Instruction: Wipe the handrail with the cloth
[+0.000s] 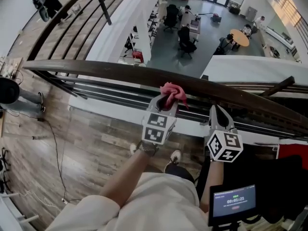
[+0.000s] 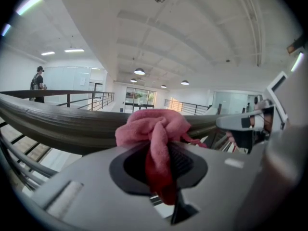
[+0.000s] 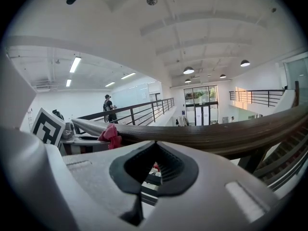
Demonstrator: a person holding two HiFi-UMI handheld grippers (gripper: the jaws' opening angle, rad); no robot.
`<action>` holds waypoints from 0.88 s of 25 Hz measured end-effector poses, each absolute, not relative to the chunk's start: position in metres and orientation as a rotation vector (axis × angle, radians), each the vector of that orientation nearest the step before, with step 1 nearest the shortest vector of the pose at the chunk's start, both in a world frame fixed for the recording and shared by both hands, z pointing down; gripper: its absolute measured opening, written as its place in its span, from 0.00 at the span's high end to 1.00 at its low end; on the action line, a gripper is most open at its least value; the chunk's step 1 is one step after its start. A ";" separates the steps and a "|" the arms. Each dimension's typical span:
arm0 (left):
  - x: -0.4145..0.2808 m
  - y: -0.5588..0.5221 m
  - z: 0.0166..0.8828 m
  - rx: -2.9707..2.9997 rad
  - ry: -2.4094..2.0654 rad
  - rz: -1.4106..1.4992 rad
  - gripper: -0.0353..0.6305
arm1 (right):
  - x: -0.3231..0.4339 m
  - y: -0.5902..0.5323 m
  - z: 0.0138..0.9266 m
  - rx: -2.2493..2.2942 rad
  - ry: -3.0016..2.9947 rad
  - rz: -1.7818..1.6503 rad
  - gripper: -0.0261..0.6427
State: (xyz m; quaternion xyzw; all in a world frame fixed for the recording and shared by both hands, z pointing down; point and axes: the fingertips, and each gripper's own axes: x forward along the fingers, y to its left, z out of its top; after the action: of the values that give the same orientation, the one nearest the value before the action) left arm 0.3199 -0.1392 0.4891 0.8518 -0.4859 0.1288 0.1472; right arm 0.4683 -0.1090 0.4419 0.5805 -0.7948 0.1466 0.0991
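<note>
Up on the mezzanine, the handrail (image 1: 110,72) runs left-to-right in front of the person, and the pink cloth (image 1: 174,92) sits bunched against its top. The left gripper (image 1: 166,100) has its jaws clamped on the cloth, so any wiping stroke probably needs to follow the rail's length. The right gripper (image 1: 217,113) sits just beside it, short of the rail, jaws together on nothing. No containers anywhere nearby.
</note>
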 end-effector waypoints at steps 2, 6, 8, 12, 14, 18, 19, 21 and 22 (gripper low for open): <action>0.307 -0.141 0.489 2.450 -1.407 0.366 0.81 | 0.458 -0.111 0.441 1.713 -2.351 0.433 0.96; 0.288 -0.145 0.491 2.445 -1.413 0.365 0.81 | 0.443 -0.115 0.439 1.712 -2.347 0.429 0.96; 0.280 -0.147 0.492 2.450 -1.405 0.371 0.81 | 0.437 -0.116 0.439 1.711 -2.341 0.429 0.96; 0.260 -0.146 0.488 2.460 -1.373 0.387 0.81 | 0.424 -0.117 0.440 1.712 -2.321 0.429 0.96; 0.247 -0.147 0.490 2.458 -1.381 0.385 0.81 | 0.417 -0.119 0.441 1.706 -2.314 0.423 0.96; 0.230 -0.149 0.491 2.468 -1.388 0.385 0.81 | 0.404 -0.122 0.443 1.690 -2.308 0.413 0.96; 0.225 -0.149 0.492 2.473 -1.390 0.386 0.81 | 0.401 -0.123 0.443 1.687 -2.307 0.410 0.96; 0.214 -0.150 0.492 2.489 -1.391 0.398 0.81 | 0.396 -0.124 0.442 1.685 -2.300 0.406 0.96; 0.209 -0.150 0.491 2.500 -1.387 0.407 0.81 | 0.394 -0.125 0.441 1.687 -2.296 0.404 0.96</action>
State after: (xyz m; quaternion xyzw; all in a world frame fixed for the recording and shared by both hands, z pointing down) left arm 0.2086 -0.1500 0.4913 0.8588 -0.4763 0.1396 0.1267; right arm 0.3940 -0.1249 0.4409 0.5812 -0.7909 0.1392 0.1314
